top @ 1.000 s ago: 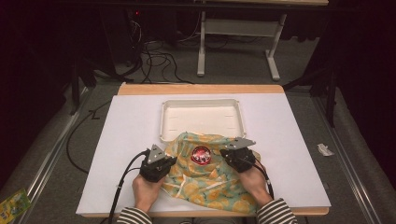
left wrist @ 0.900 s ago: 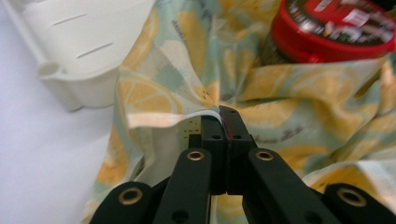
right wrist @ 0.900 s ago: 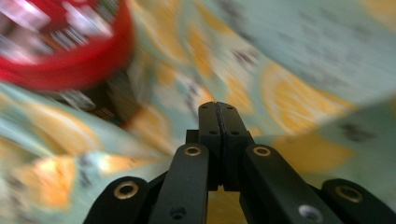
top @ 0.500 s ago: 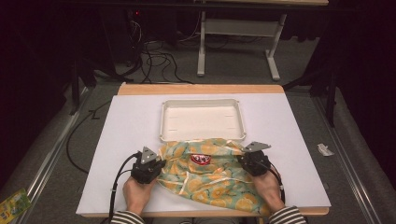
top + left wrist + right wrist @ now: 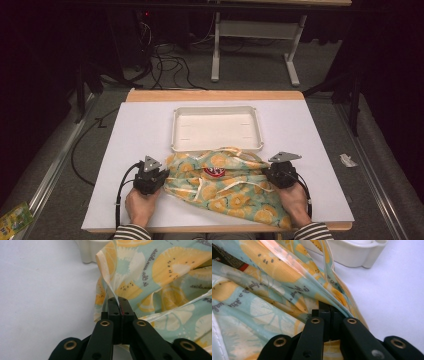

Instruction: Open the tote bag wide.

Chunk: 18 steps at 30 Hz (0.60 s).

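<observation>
The left gripper (image 5: 150, 176) was found clamped on the left edge of a pale green fabric bag printed with orange citrus slices (image 5: 225, 186). In the left gripper view its jaws stood pressed together with the bag's cream-trimmed hem (image 5: 108, 280) pinched between their tips, and the cloth spread away to the right of them. The right gripper (image 5: 281, 172) was likewise closed on the bag's opposite edge. In the right gripper view several folds of the fabric (image 5: 287, 290) ran into the shut jaws and fanned out to their left.

The bag lay between the two grippers, spread across the white table surface (image 5: 135, 135), with a red and black label (image 5: 215, 171) showing near its middle. Its far edge touched or slightly overlapped the near rim of a shallow white rectangular plastic tray (image 5: 217, 128), which sat just beyond both grippers. A corner of that tray appeared ahead of each pair of jaws. Each gripper was held in a hand wearing a striped sleeve (image 5: 131, 233).
</observation>
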{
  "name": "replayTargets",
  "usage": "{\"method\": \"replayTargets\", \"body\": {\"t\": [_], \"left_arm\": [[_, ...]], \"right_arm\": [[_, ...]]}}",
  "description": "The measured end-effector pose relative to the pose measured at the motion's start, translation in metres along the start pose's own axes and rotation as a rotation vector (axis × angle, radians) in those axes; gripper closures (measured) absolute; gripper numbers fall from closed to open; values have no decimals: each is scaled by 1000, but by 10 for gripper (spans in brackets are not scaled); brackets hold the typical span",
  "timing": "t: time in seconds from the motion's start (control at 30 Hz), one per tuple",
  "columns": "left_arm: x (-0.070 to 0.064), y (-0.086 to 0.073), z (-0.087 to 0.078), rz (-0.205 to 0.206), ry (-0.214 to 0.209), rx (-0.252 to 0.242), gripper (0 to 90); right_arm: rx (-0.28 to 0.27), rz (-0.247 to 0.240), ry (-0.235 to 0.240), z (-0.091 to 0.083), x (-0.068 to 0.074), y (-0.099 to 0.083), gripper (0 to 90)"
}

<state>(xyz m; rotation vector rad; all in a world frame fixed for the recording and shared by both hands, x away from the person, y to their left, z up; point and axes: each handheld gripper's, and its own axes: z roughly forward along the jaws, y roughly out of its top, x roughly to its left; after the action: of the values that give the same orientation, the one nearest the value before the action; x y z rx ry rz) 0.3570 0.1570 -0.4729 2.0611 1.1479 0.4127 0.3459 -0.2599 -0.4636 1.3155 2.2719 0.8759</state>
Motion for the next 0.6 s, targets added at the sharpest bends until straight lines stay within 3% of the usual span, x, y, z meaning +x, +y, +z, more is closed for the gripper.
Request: {"method": "replayTargets", "body": {"t": [0.07,0.23,0.47,0.6], "left_arm": [[-1,0,1,-1,3,-7,900],[-13,-1,-9,56,-10,-68,896],[-17,1,-25,30,-50,-124,824],[-21,2,-33,49,-48,-143,762]], "right_arm": [[2,-2,-3,0,0,1,900],[-6,0,8,-1,2,5,900],[-10,-20,10,-1,4,8,900],[-8,-33,12,0,5,8,900]]}}
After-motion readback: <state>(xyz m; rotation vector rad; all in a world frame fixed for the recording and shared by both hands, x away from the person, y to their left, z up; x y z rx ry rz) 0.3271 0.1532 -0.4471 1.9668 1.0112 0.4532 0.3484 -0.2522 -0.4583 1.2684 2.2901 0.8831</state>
